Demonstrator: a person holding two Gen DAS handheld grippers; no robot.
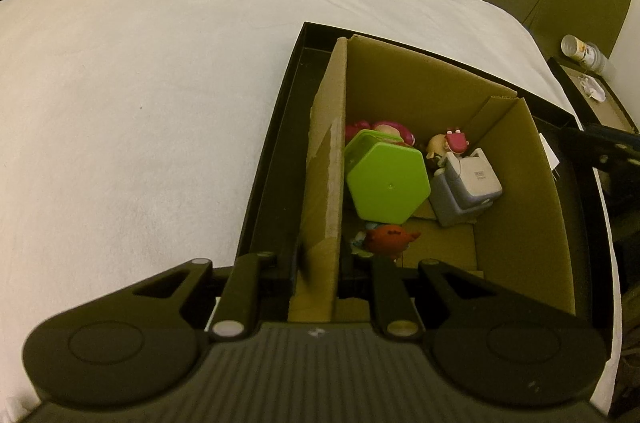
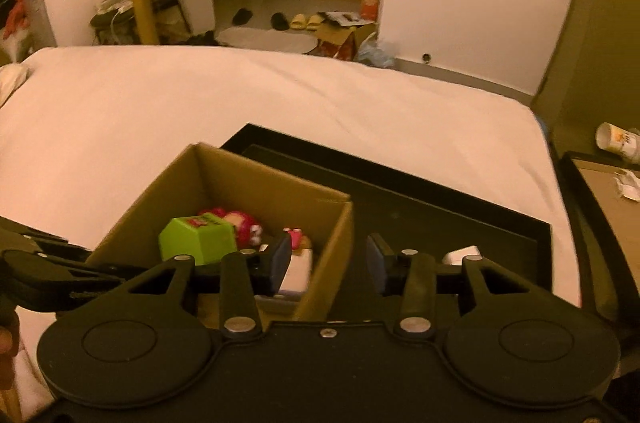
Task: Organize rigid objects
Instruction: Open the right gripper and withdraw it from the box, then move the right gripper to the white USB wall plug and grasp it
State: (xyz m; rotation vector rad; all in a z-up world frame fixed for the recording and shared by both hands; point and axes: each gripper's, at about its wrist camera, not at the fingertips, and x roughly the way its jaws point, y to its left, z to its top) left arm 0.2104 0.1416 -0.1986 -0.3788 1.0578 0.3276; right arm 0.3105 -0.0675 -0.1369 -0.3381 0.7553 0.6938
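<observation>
A cardboard box (image 1: 520, 163) stands in a black tray (image 1: 280, 151) on the bed. In the box lie a green hexagonal container (image 1: 386, 183), a pink toy (image 1: 384, 131), a grey-white device (image 1: 466, 189), a red-orange figure (image 1: 388, 239) and a small figure with a pink hat (image 1: 452, 143). My left gripper (image 1: 324, 263) is shut on the box's left wall. In the right wrist view my right gripper (image 2: 328, 265) is open. The box's (image 2: 224, 183) right wall stands between its blue pads (image 2: 282, 261), which do not press on it.
The white bed (image 1: 140, 103) spreads wide to the left and behind the tray. A small white object (image 2: 460, 257) lies in the black tray (image 2: 440, 215) right of the box. A side table (image 2: 600, 191) with a tipped cup (image 2: 616, 139) stands at the right.
</observation>
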